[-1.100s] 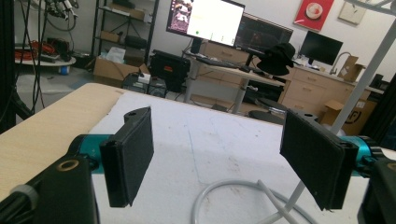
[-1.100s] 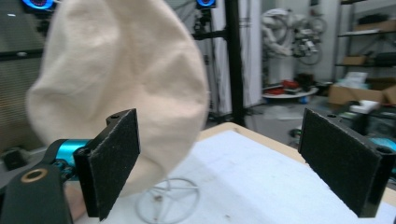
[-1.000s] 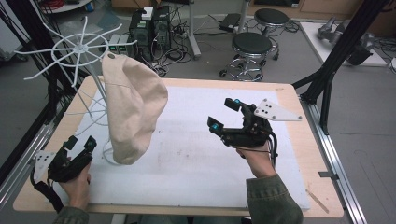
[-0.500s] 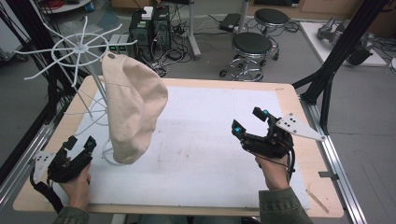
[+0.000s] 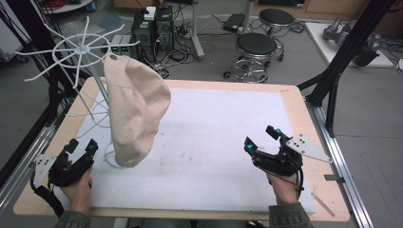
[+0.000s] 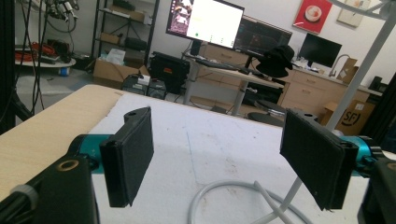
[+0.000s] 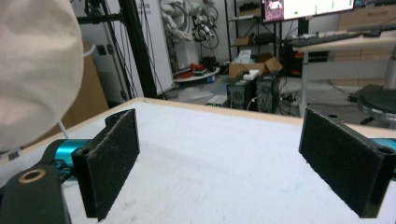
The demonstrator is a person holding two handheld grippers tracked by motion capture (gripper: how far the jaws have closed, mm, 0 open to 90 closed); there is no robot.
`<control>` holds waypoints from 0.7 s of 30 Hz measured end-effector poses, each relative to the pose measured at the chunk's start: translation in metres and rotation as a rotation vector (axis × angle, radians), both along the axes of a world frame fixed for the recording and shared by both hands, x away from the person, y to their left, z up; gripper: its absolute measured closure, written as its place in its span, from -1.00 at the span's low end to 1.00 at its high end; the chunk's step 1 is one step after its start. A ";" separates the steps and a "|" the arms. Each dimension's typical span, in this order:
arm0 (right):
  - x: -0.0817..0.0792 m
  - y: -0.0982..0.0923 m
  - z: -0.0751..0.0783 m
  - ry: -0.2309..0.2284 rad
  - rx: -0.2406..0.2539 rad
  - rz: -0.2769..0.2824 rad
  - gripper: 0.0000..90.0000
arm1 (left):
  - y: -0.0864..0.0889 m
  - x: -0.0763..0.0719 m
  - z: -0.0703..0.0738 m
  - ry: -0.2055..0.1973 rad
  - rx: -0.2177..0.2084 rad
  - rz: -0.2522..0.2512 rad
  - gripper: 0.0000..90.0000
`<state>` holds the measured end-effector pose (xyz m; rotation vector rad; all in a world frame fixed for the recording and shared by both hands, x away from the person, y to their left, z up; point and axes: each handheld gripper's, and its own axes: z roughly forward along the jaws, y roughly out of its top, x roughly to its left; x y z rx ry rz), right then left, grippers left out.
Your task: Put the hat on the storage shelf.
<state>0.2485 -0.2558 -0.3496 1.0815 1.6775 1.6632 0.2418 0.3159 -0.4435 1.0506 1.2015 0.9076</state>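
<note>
Right gripper (image 5: 260, 140) has pulled back to 4 o'clock, jaws apart, empty; cream fabric hat (image 5: 134, 110) hangs on white wire rack (image 5: 81, 48). Left gripper (image 5: 81, 148) unmoved at 8 o'clock, jaws apart. Hanging looks finished.

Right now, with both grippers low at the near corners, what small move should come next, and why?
Probably bring the left gripper toward the beige cloth bag hanging on the white wire rack. Its jaws stand open and empty, and the bag's lower end hangs just beside it, while the right gripper is far across the white mat.
</note>
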 end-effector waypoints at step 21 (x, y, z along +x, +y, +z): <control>0.003 -0.051 -0.067 0.093 -0.021 -0.381 -0.75 | -0.001 -0.001 -0.001 0.004 0.006 0.000 -0.43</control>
